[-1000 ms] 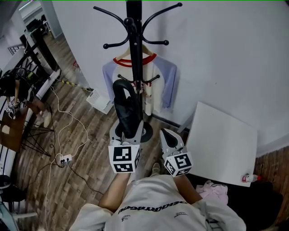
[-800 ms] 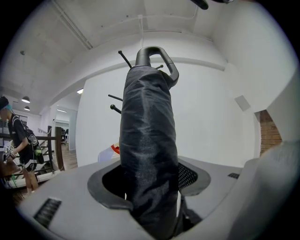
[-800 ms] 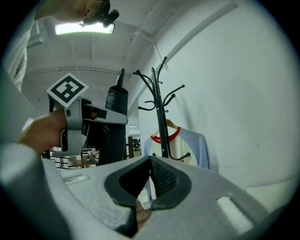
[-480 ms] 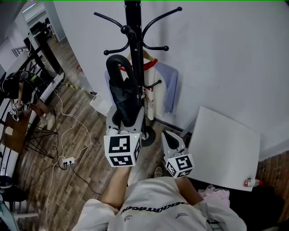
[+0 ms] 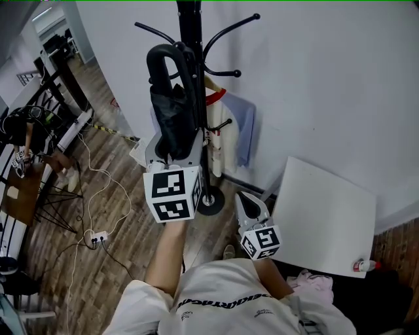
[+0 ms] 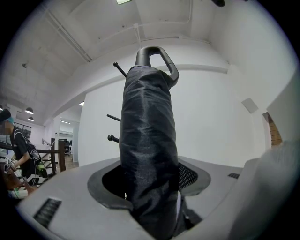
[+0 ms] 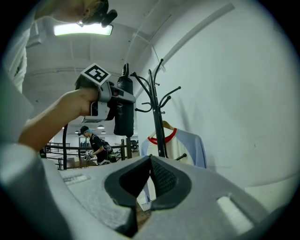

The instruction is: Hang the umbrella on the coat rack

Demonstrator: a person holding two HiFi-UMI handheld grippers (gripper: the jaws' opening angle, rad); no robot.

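Has carried the left gripper (image 5: 171,149) and the black folded umbrella (image 5: 171,98) well up the head view since a second ago. Back then, held the handle loop low on the coat rack (image 5: 188,13), down by the lowest pegs. Now holds it beside the upper hook arms, just left of the pole. Cannot tell whether the loop touches a hook. Keeps the umbrella upright, handle uppermost. Left fingers (image 6: 188,176) spread wide and clamped on the furled canopy, low on its length. Has left the right gripper (image 5: 244,196) about where it was, low and just beside the white worktop (image 5: 321,216). Right fingers (image 7: 164,178) closed on each other, with nothing between them. Shows less of the rack's top than before.

Counted:
- One umbrella.
- One coat rack, with four hook arms clear of the umbrella in the head view.
- Two grippers, with one marker cube (image 5: 171,193) on each.
- One shirt (image 5: 239,121) with a red collar and pale blue sleeves, on one wooden hanger (image 7: 165,125), hung on the rack.
- One worktop, with one small bottle (image 5: 364,264) by its near corner.
- One power strip (image 5: 95,234) on the wooden floor (image 5: 124,262), cables trailing from it.
- One other person (image 7: 96,145) far off in the right gripper view.
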